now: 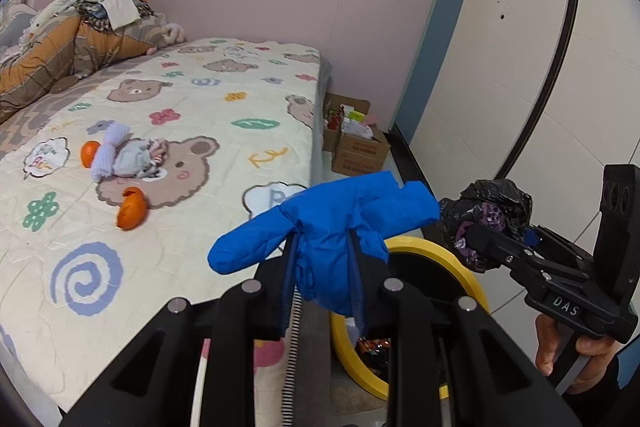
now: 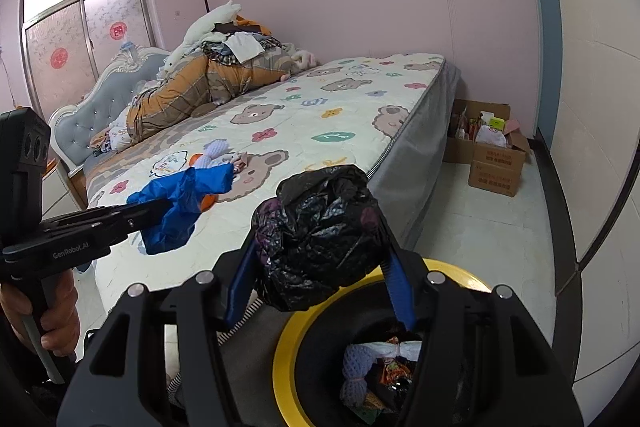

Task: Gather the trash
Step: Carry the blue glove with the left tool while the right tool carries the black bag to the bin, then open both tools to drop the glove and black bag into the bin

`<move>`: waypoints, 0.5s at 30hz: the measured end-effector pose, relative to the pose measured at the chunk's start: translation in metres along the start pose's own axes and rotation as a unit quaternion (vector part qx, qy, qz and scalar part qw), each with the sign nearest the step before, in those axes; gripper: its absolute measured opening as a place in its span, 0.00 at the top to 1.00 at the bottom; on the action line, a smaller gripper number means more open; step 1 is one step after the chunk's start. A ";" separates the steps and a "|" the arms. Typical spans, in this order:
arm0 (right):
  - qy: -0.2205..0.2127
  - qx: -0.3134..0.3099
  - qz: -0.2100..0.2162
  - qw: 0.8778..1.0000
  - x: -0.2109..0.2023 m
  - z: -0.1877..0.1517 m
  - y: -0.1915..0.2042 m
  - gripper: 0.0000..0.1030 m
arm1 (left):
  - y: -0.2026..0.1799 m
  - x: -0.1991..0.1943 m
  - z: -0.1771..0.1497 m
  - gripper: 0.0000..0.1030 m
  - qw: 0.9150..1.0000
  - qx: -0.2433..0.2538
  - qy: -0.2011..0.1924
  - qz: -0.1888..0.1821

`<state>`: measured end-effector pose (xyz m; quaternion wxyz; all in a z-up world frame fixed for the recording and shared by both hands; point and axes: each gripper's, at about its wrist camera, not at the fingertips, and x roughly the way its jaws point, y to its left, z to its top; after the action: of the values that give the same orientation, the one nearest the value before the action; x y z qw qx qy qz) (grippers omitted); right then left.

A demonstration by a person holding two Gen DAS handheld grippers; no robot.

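My left gripper [image 1: 323, 243] is shut on a crumpled blue glove [image 1: 332, 219], held over the bed's near edge beside the bin; the glove [image 2: 188, 199] also shows in the right wrist view. A crumpled black plastic bag [image 2: 320, 235] sits in my right gripper [image 2: 320, 241], which is shut on it just above the yellow-rimmed trash bin [image 2: 286, 355]. Inside the bin lie a white foam net and wrappers [image 2: 380, 359]. On the bed, two orange peels [image 1: 130, 209] lie by a foam net [image 1: 108, 155] and crumpled wrappers [image 1: 144, 159].
The bed [image 1: 200, 99] with a bear-print cover fills the left side, with a pile of bedding and clothes [image 1: 80, 39] at its head. Cardboard boxes [image 2: 496, 163] of clutter stand on the floor past the foot. A white panelled wall [image 1: 520, 67] runs along the right.
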<state>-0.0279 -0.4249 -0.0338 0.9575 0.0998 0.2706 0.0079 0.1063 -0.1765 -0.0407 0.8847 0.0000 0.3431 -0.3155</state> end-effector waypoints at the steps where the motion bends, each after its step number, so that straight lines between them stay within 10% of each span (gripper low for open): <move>1: 0.002 0.003 -0.003 1.000 -0.001 -0.002 -0.004 0.47 | -0.004 0.004 -0.001 0.79 1.000 0.003 0.006 -0.004; 15: 0.029 0.036 -0.033 0.998 -0.007 -0.027 -0.046 0.45 | -0.043 0.066 -0.013 0.79 0.996 0.019 0.084 -0.035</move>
<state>-0.0502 -0.4658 -0.0618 0.9447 0.1246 0.3019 -0.0303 0.1120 -0.2447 -0.0815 0.8407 0.0315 0.4101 -0.3521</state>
